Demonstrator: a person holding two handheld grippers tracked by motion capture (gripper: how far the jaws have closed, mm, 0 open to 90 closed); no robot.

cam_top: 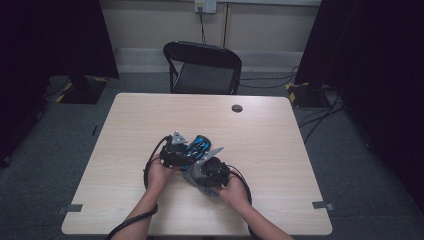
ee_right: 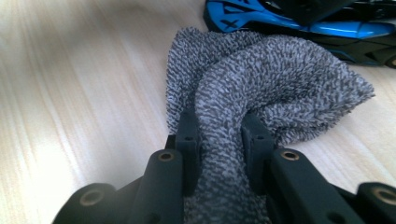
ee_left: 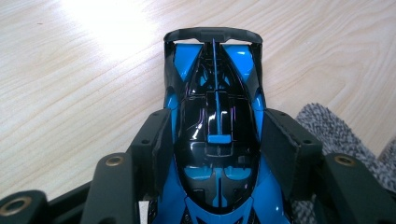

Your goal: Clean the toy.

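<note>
the toy car's [ee_left: 217, 140] nose is cut off below; the cloth's [ee_right: 261, 88] held end is hidden.

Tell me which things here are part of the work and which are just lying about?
In use: toy car, held by the left gripper; grey cloth, pinched by the right gripper.
Lying about: folding chair; black discs on the table.
</note>
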